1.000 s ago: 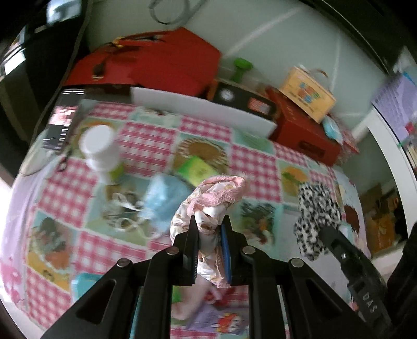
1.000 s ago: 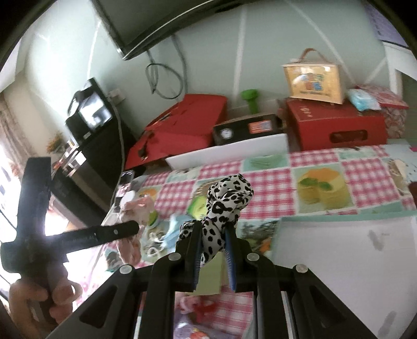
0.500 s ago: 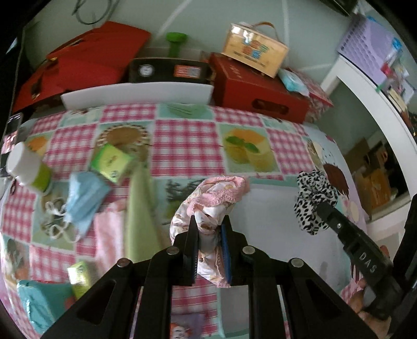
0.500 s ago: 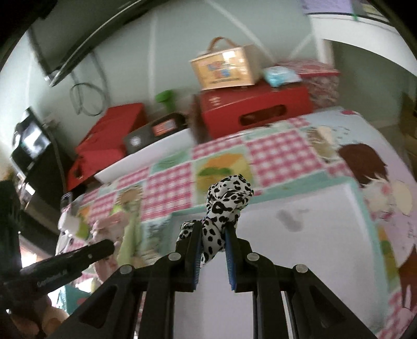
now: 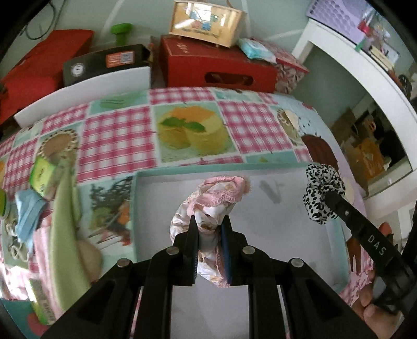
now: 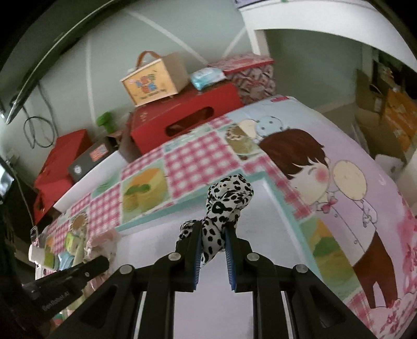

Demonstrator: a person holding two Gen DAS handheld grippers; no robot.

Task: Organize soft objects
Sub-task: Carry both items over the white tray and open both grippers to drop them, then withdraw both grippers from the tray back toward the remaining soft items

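Left gripper clamped on a pink scrunchie, right gripper clamped on a leopard-print scrunchie; both held above the white tray. Beside the tray's left edge: green cloth, blue face mask. Red box stands beyond the table.

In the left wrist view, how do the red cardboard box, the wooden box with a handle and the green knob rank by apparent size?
1. Red cardboard box
2. Wooden box with a handle
3. Green knob
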